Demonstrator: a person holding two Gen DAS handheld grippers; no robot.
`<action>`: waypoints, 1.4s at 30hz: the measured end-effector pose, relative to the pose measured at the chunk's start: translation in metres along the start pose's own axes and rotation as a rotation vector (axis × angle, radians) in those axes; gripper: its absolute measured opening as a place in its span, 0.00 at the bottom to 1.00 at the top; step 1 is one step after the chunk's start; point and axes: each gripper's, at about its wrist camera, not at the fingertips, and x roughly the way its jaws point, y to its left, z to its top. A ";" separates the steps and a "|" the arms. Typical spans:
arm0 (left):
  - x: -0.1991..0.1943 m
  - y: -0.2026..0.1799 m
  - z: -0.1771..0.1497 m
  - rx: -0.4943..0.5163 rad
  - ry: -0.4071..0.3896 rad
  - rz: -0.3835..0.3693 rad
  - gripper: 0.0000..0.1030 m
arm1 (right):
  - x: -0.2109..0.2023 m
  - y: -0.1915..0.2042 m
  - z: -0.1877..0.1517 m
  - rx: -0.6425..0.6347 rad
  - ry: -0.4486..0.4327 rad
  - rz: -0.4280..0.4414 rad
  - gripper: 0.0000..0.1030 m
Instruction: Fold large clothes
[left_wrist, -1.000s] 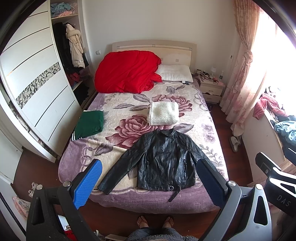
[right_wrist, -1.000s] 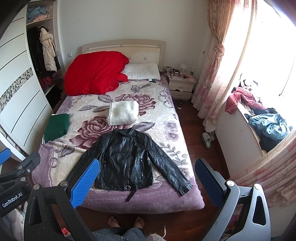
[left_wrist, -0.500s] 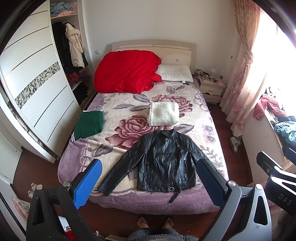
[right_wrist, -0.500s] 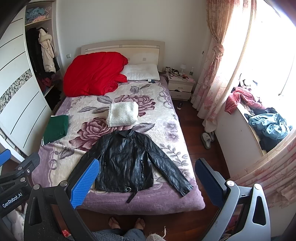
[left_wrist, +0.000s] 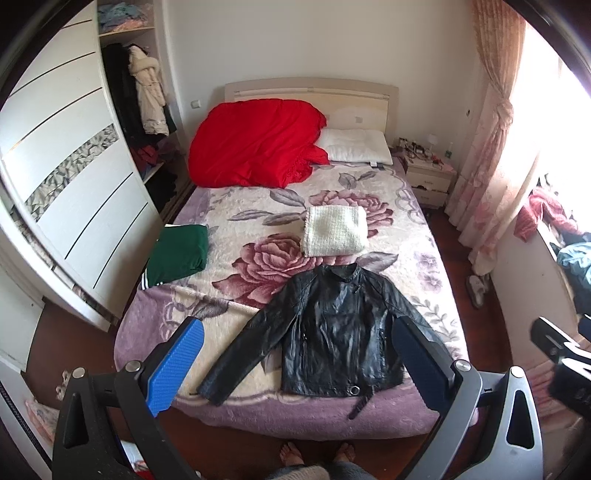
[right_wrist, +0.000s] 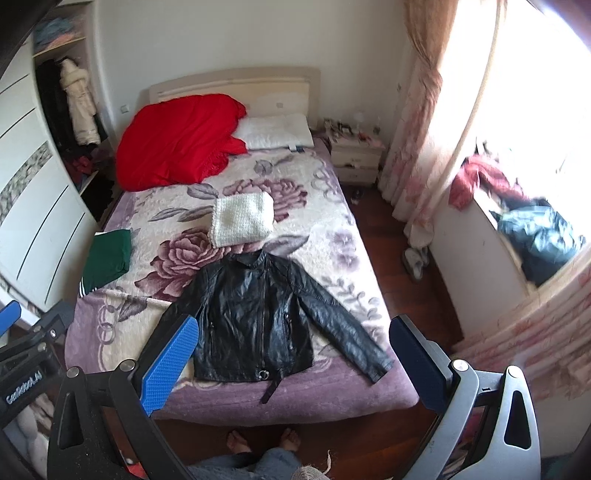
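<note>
Black leather jacket (left_wrist: 338, 328) lay spread, unfolded, at the foot of the floral bed (left_wrist: 236, 218), both sleeves out.

Left gripper (left_wrist: 295, 363) and right gripper (right_wrist: 291, 360) hung wide and empty above the foot edge; folding looked not yet begun. Next, each sleeve probably needed drawing inward. Folded white knit (left_wrist: 334, 230) touched the collar at 12 o'clock; green garment (left_wrist: 179, 251) lay at 10, bare cover between.
</note>
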 end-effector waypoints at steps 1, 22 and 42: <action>0.016 0.001 0.000 0.004 0.005 -0.015 1.00 | 0.013 -0.004 0.000 0.023 0.012 0.005 1.00; 0.382 -0.070 -0.101 0.099 0.346 0.221 1.00 | 0.514 -0.347 -0.247 0.726 0.587 -0.204 1.00; 0.521 -0.079 -0.187 -0.049 0.542 0.152 1.00 | 0.612 -0.367 -0.363 1.211 0.380 0.029 0.14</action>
